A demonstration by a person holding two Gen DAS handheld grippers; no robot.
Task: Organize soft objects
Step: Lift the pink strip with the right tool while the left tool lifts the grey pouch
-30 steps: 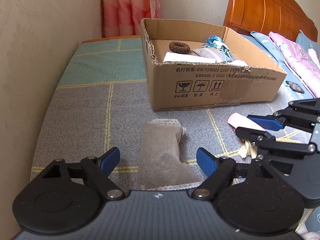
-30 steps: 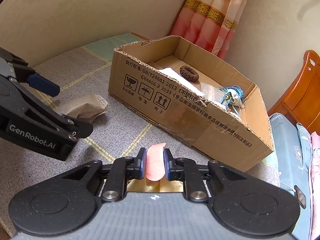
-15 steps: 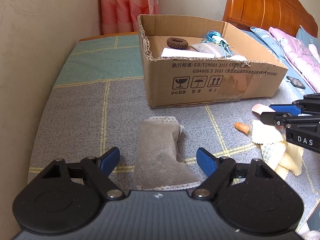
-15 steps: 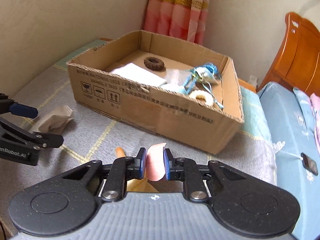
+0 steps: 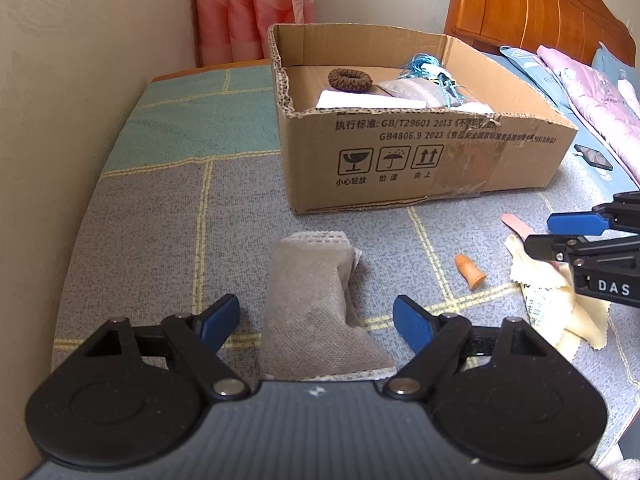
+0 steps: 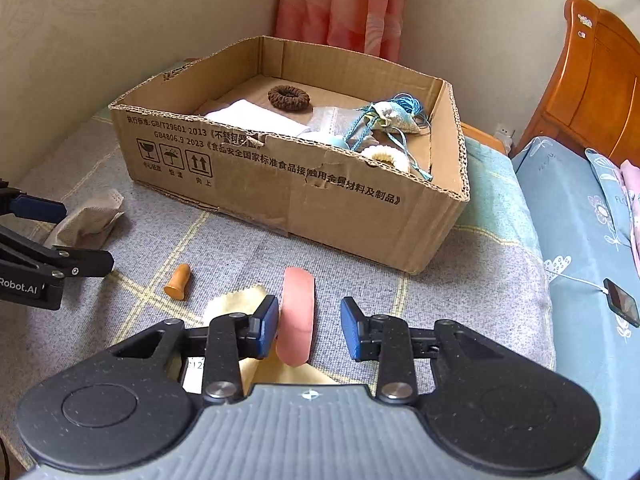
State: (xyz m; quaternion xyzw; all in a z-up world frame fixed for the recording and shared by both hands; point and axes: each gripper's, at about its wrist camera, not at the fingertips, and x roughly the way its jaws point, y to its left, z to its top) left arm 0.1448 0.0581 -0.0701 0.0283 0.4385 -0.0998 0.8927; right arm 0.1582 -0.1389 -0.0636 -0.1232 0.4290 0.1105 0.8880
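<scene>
Both claws spread: left gripper straddles grey sachet; right gripper brackets pink strip, box at 12 o'clock.

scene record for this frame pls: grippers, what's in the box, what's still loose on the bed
left gripper: open, gray fabric pouch lying between its fingers, not gripped
right gripper: open, pink strip lying between the fingers, beside the left one
cardboard box: open top, on the blanket
in box: brown scrunchie, white cloth, blue-corded sachet, cream scrunchie
loose on bed: gray fabric pouch, pink strip, orange finger cot, yellow cloth
</scene>
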